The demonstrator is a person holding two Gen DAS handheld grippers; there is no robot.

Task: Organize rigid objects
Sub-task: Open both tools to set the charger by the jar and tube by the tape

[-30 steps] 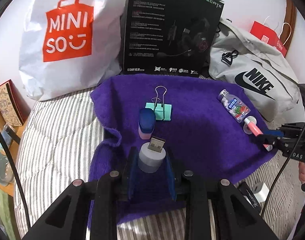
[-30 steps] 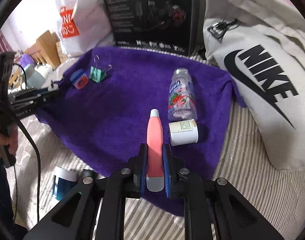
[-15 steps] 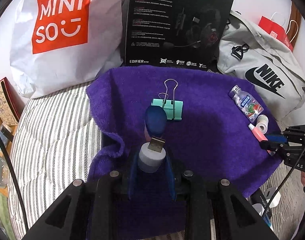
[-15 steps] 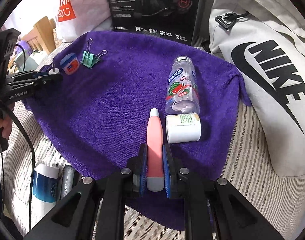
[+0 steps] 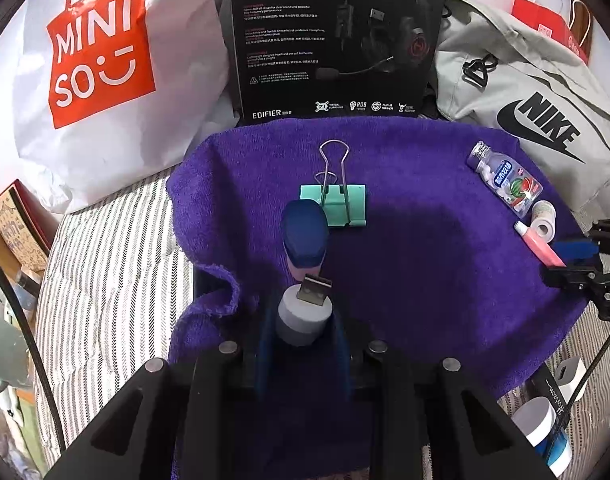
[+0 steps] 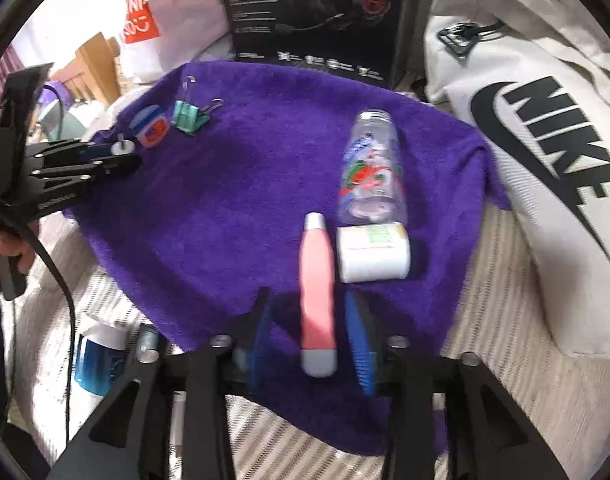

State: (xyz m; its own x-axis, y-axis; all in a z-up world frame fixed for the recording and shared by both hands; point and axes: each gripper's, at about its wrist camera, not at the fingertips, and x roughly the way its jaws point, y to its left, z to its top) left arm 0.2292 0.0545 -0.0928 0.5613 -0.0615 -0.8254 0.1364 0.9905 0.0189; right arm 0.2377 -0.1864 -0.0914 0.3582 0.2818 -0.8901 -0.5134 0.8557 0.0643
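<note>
A purple towel (image 5: 425, 272) (image 6: 225, 208) carries the objects. My left gripper (image 5: 303, 320) is shut on a grey cylindrical USB plug (image 5: 305, 312), just short of a blue-lidded pink jar (image 5: 305, 240); a green binder clip (image 5: 337, 204) lies behind the jar. My right gripper (image 6: 309, 344) is open, and a pink tube (image 6: 317, 280) lies on the towel between its spread fingers (image 6: 357, 344). Right of the tube are a white roll (image 6: 373, 252) and a clear bottle (image 6: 373, 176). The left gripper (image 6: 121, 156), jar (image 6: 151, 128) and clip (image 6: 189, 116) show at far left.
A white Miniso bag (image 5: 101, 60), a black headset box (image 5: 333, 36) and a grey Nike bag (image 6: 545, 160) wall off the back and right. Striped bedding (image 5: 105, 280) surrounds the towel. A blue-white bottle (image 6: 97, 360) and a dark pen (image 6: 145, 348) lie beside the towel's near edge.
My right gripper has opened and let go of the pink tube, which now lies beside the white roll. My left gripper has come closer to the jar with the USB plug.
</note>
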